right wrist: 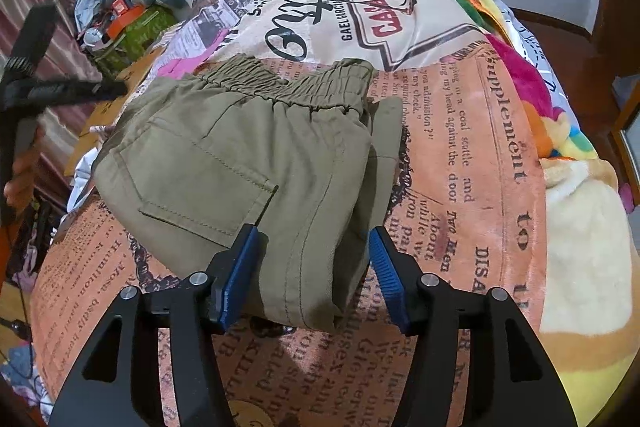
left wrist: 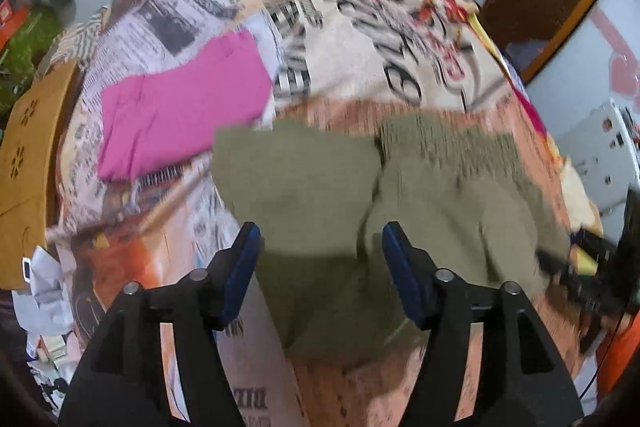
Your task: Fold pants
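Olive-green pants (right wrist: 240, 163) lie folded on the bed, elastic waistband at the far end and a back pocket facing up. My right gripper (right wrist: 313, 241) is low over the near folded edge. Its blue pads (right wrist: 240, 267) stand either side of the cloth without squeezing it, so it is open. The left wrist view is blurred. In it my left gripper (left wrist: 320, 239) hovers open above the pants (left wrist: 304, 195), with nothing between its fingers. The left gripper (right wrist: 44, 87) also shows as a dark blur at the left edge of the right wrist view.
A newspaper-print bedspread (right wrist: 460, 155) covers the bed. A folded pink garment (left wrist: 180, 107) lies beyond the pants to the left. A colourful plush blanket (right wrist: 560, 163) is bunched along the right side. Clutter and a green bag (right wrist: 136, 27) sit beside the bed at the far left.
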`<state>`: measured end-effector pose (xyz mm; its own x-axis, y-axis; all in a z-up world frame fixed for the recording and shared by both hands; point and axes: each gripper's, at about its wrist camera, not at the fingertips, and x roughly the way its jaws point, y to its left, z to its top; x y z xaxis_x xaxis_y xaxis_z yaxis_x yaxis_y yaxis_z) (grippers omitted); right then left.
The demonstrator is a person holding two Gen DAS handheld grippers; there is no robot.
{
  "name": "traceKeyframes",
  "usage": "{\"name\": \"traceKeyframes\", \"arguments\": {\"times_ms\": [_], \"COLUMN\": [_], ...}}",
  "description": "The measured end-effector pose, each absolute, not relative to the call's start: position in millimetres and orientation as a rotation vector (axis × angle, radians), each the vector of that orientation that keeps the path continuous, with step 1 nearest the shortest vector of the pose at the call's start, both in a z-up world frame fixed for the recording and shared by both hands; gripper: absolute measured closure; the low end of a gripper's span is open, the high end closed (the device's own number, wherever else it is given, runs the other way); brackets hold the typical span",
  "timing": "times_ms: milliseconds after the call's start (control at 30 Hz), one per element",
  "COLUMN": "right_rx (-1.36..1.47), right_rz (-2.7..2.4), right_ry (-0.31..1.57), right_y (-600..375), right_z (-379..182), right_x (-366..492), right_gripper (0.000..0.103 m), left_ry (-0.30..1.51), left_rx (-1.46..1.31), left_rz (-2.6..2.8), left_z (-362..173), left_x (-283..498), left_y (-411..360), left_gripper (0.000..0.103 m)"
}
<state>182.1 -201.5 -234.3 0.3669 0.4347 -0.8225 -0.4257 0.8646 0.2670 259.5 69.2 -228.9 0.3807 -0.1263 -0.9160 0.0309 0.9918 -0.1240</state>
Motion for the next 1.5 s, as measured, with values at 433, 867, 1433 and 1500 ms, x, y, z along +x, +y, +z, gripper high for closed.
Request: {"name": "traceKeyframes", "arguments": {"times_ms": [433,867,1433,1500], "right_rx": [-0.003,0.002,0.155,0.159], "right_rz": [0.538,0.505,0.536,0.551], "right_ry": [1.065,1.07,1.167,1.167], "right_y": [-199.5,-205.3,-208.7,-207.2], "right_z": [-233.5,-219.5,-248.5,-249.7], "right_x": [181.3,186.1,235.1,236.1], "right_gripper": [0.049,0.041,0.032,0.031], "left_ry": [1.165,1.077,1.214,1.218], "left_rx": [0.05,-0.051,-0.156,-0.162], "left_rz": [0.183,0.103,-0.028,-0.053], "left_z": [-258.5,-232.3,-282.6,-285.1], "left_x": [214.2,230.6,281.2,283.0], "left_y": [107.0,105.1,94.6,90.2], "left_gripper": [0.039,0.021,0.02,0.023]}}
